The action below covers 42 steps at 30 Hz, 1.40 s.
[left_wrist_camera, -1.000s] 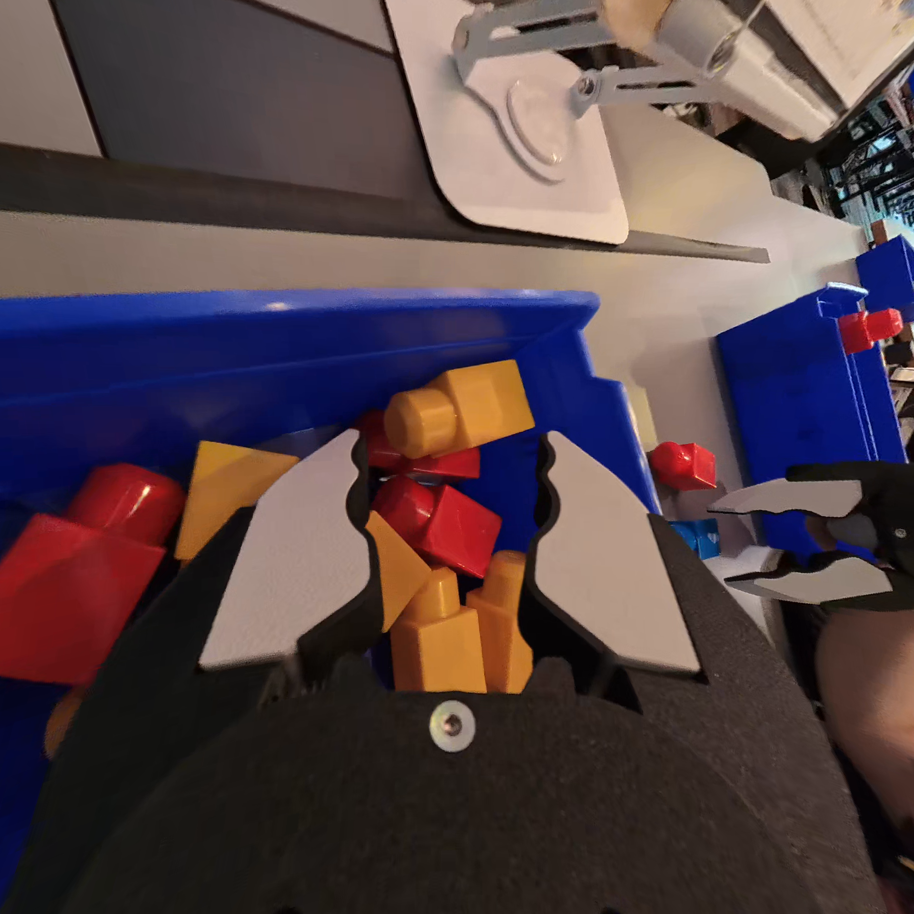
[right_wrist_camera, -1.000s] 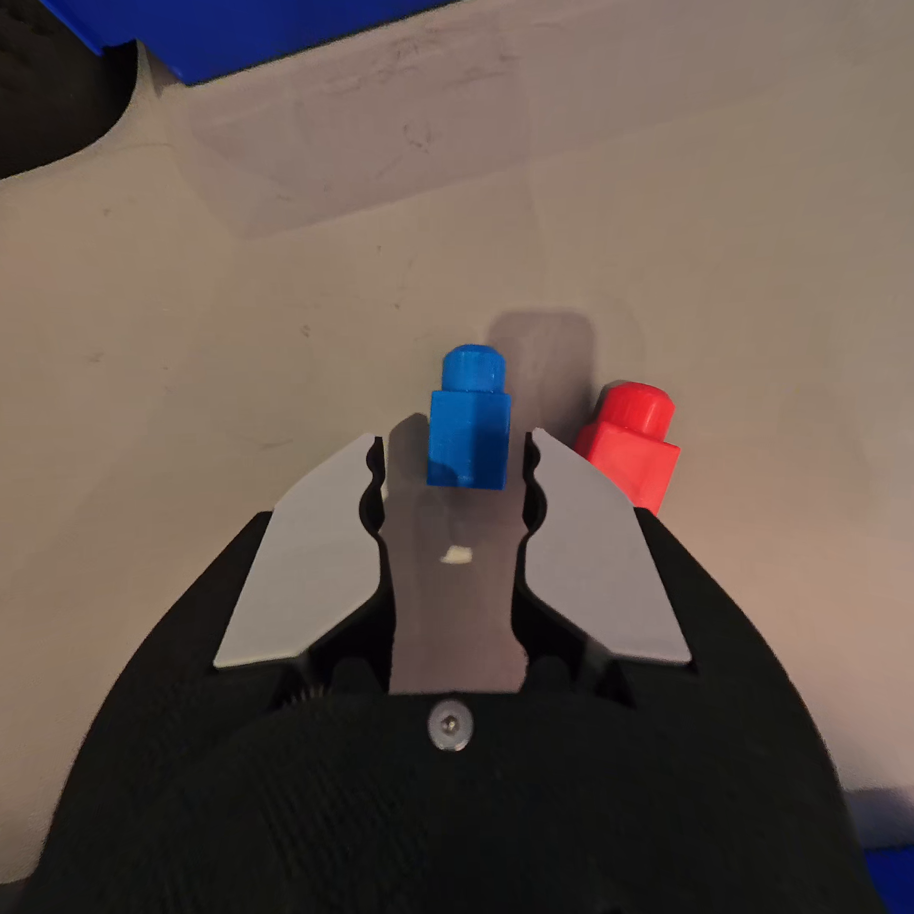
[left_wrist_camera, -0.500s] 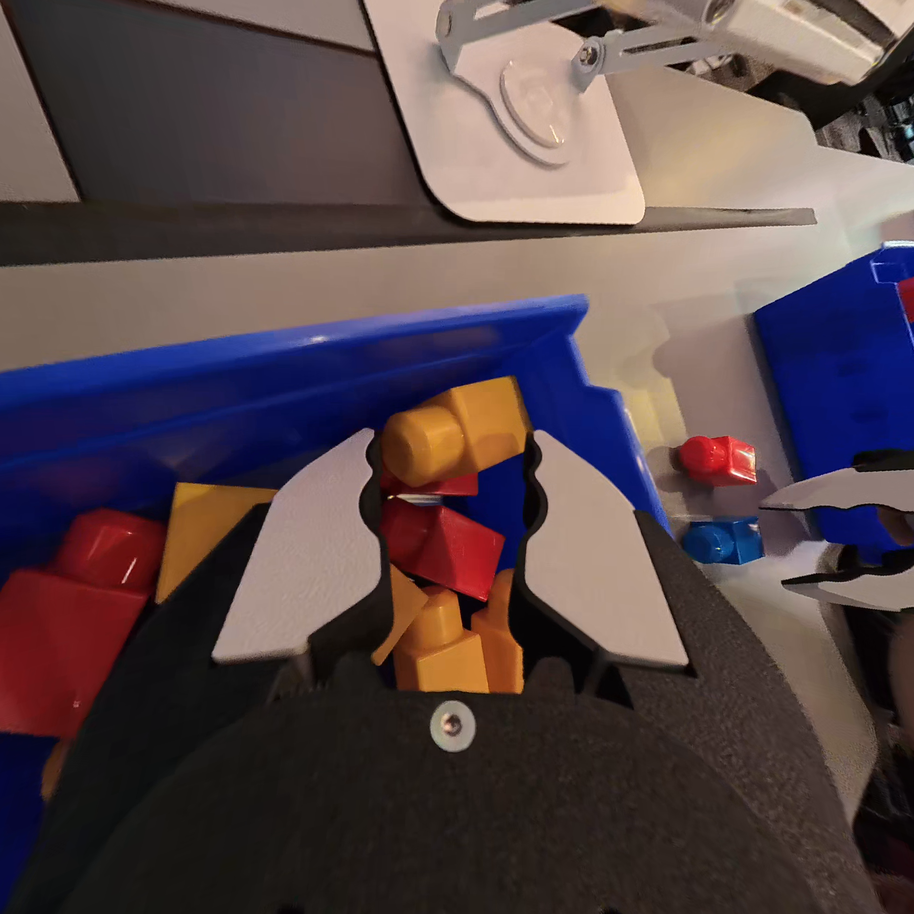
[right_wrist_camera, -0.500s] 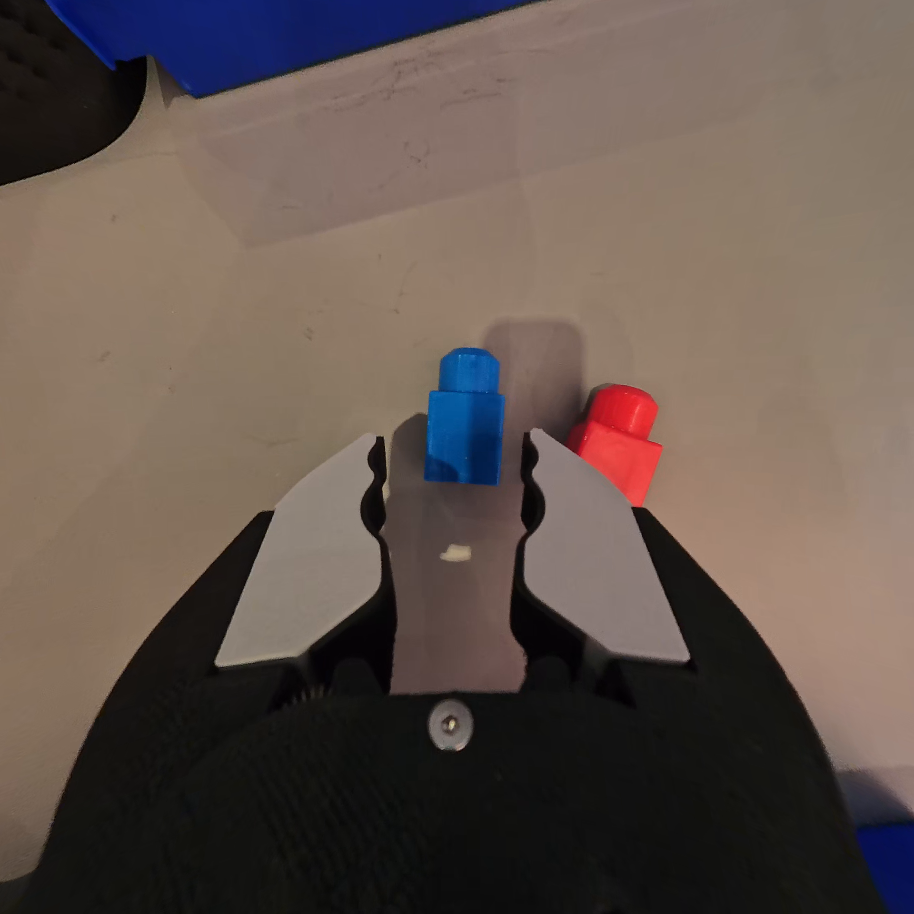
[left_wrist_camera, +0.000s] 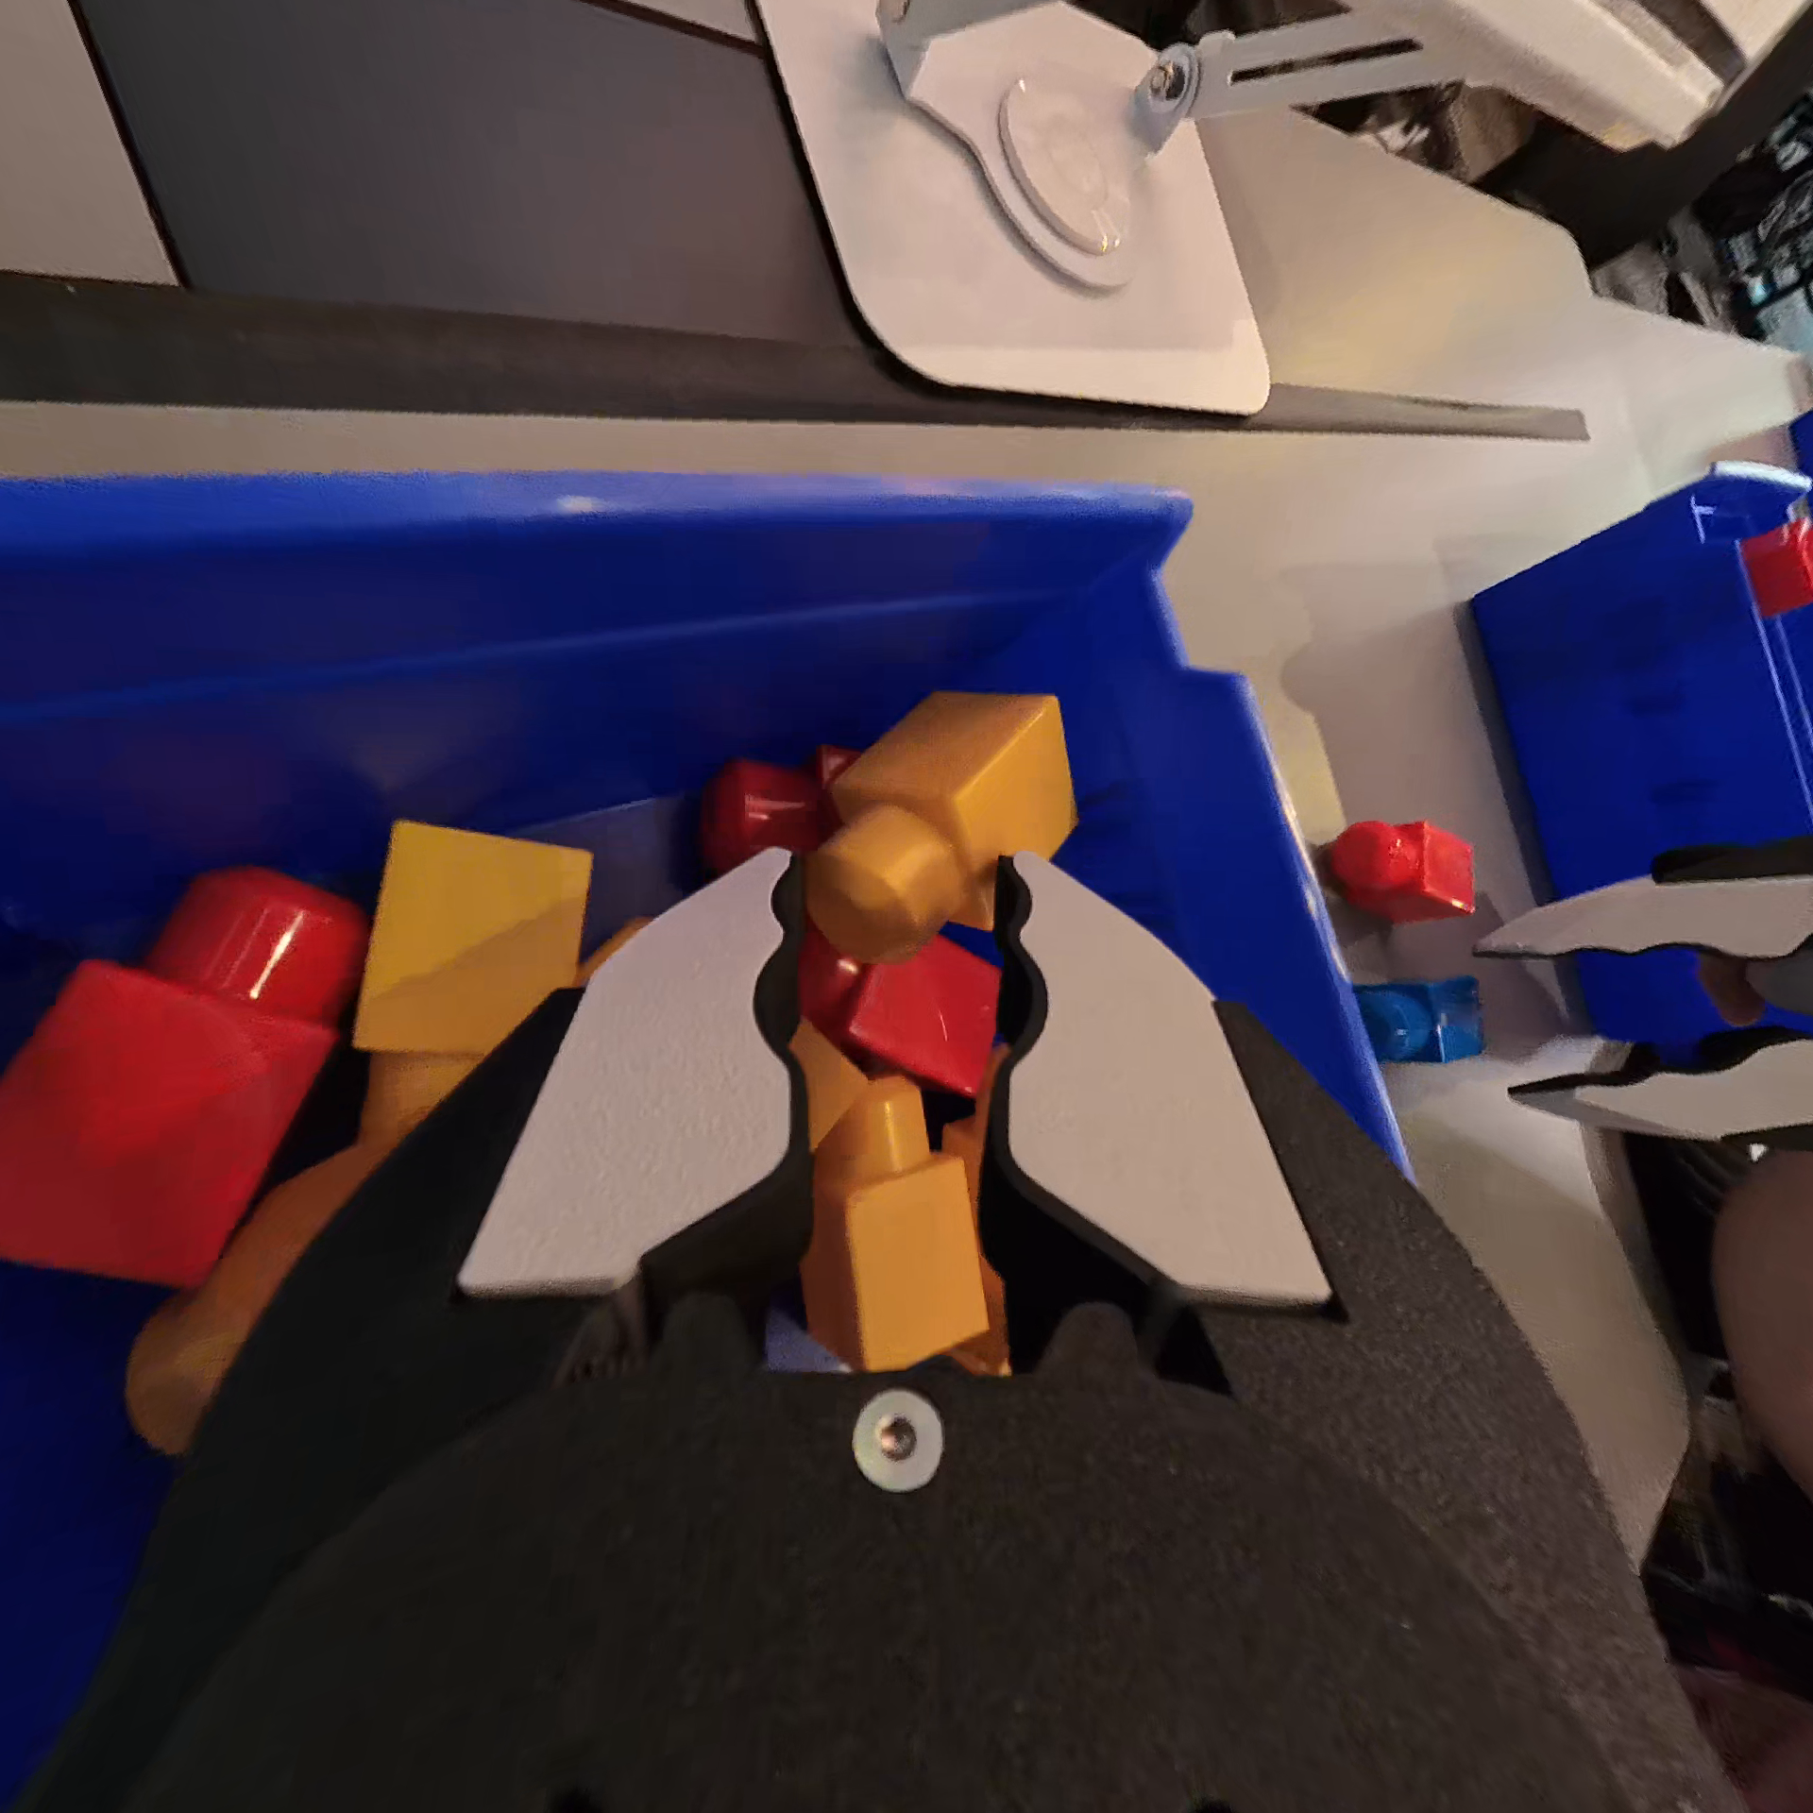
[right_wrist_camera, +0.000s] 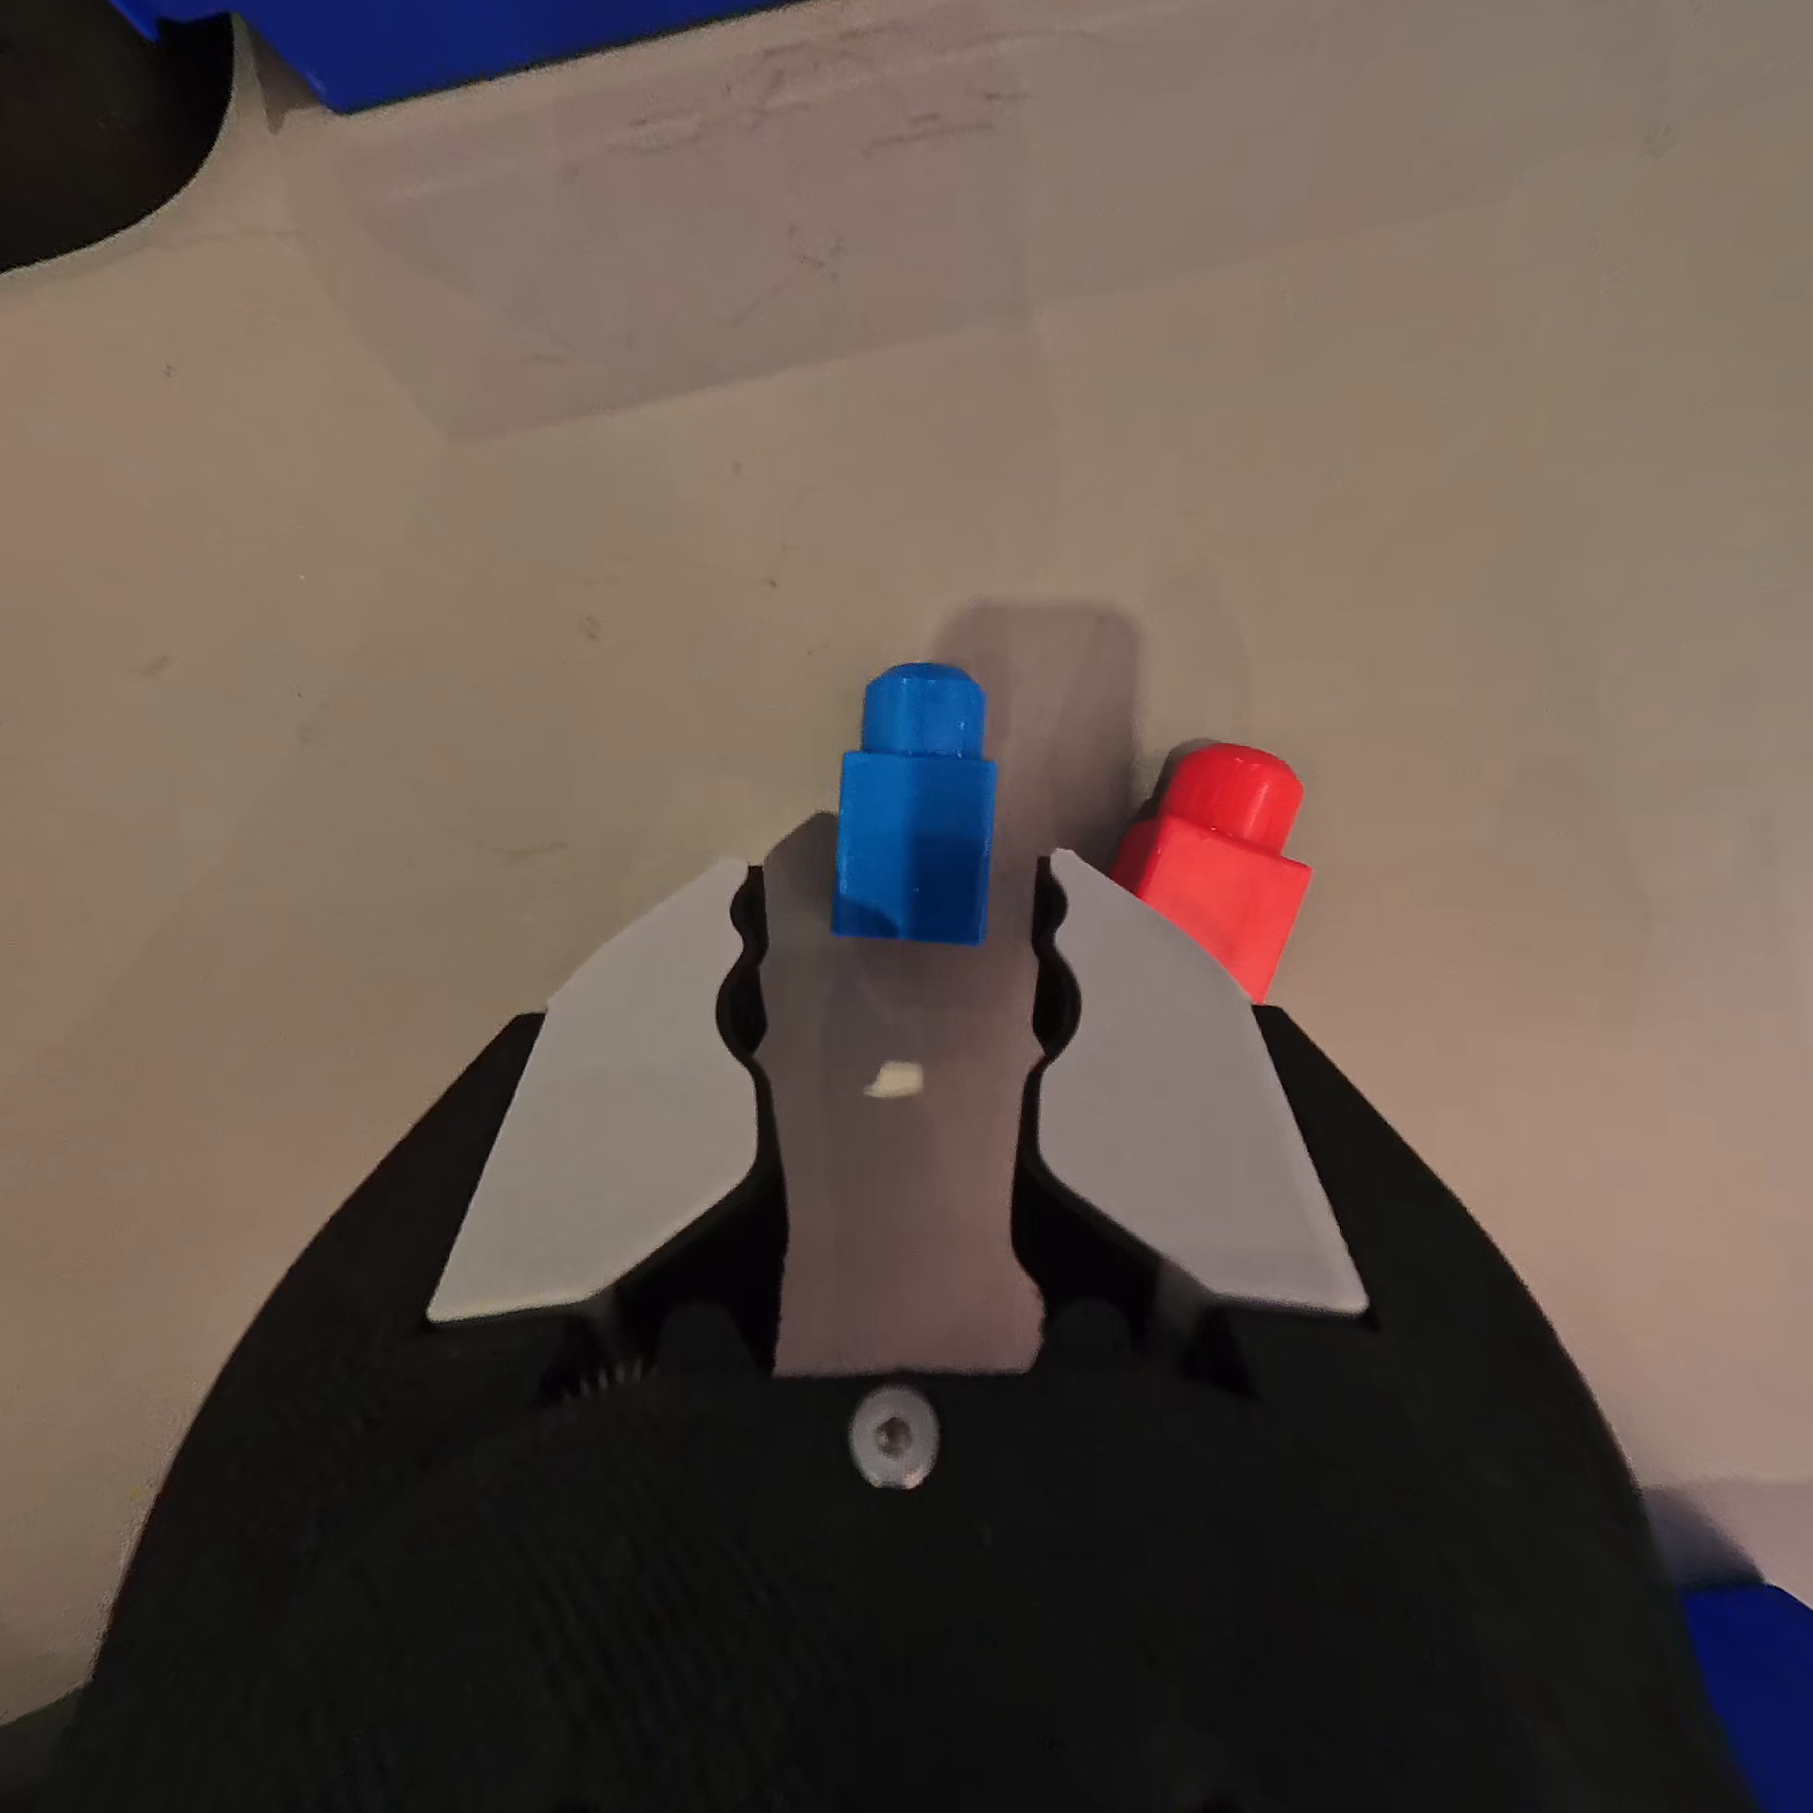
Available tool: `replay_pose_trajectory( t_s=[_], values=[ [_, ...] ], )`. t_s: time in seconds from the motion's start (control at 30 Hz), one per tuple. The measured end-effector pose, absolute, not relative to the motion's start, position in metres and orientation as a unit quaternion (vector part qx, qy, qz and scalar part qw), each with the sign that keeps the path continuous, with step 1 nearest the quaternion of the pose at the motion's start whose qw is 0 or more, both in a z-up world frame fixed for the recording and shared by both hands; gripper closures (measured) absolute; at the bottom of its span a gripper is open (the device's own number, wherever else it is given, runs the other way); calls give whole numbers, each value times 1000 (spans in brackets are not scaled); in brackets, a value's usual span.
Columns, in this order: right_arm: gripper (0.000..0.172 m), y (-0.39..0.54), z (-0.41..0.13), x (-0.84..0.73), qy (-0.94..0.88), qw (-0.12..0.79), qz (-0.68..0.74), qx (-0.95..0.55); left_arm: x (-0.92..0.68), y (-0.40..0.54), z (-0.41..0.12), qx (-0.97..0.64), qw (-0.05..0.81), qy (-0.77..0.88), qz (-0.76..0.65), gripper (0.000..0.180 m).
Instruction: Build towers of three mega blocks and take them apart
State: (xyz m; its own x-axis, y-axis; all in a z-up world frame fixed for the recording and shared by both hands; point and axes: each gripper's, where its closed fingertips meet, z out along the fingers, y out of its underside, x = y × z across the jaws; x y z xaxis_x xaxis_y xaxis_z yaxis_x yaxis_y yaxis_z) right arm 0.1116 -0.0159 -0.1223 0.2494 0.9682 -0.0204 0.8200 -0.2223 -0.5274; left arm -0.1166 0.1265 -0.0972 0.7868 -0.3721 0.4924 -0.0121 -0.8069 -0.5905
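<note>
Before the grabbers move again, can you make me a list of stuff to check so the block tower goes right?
1. Left gripper has a block: ok. Its tips are closed around the peg of a yellow block over the blue bin.
2. Firm grip on that yellow block: cannot tell, the picture is blurry there.
3. Right gripper is free: ok. It is open, and the blue block stands ahead of its tips, untouched.
4. Blue block upright, peg up: ok.
5. Red block out of the way: not ok. It sits close by the right gripper's fingertip.
6. Tower begun: not ok. No blocks are stacked yet.
</note>
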Motion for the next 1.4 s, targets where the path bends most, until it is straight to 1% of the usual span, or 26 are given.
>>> replay_pose_trajectory(
  t_s=[0.2,0.33,0.53,0.63,0.67,0.77,0.83,0.87,0.93,1.13,1.2,1.27,1.33,1.37,1.4],
  values=[
    [118,-15,-125,113,-588,207,166,-764,-115,113,-80,-885,330,143,-295,146],
    [118,-16,-126,113,-590,206,162,-764,-124,105,-75,-893,326,147,-273,146],
    [119,-14,-120,108,-591,228,157,-757,-136,90,-45,-892,346,171,-237,147],
    [119,-8,-102,96,-587,283,154,-743,-123,74,-21,-881,361,198,-233,147],
    [118,-7,-90,89,-584,314,158,-731,-115,65,-12,-874,364,215,-238,152],
    [112,-13,-43,59,-567,426,191,-679,-87,43,14,-856,378,258,-239,152],
    [112,-23,-24,42,-559,466,205,-654,-73,33,20,-853,381,284,-219,152],
    [111,-23,-19,38,-552,484,195,-650,-67,31,21,-851,382,293,-211,152],
    [102,-22,-12,30,-532,518,178,-646,-52,24,20,-849,375,302,-219,152],
    [99,-7,-10,26,-483,577,130,-645,0,1,7,-836,334,352,-256,152],
    [101,-3,-15,28,-480,576,126,-650,13,-4,6,-830,327,364,-267,152],
    [116,-2,-25,28,-492,554,133,-658,24,-9,7,-822,321,369,-292,152],
    [130,-4,-25,29,-506,556,134,-646,30,-11,8,-815,322,368,-311,152],
    [130,-2,-23,32,-505,564,130,-641,32,-11,12,-807,329,370,-322,152],
    [130,2,-19,37,-496,570,126,-642,33,-9,18,-798,342,364,-338,142]
  ],
)
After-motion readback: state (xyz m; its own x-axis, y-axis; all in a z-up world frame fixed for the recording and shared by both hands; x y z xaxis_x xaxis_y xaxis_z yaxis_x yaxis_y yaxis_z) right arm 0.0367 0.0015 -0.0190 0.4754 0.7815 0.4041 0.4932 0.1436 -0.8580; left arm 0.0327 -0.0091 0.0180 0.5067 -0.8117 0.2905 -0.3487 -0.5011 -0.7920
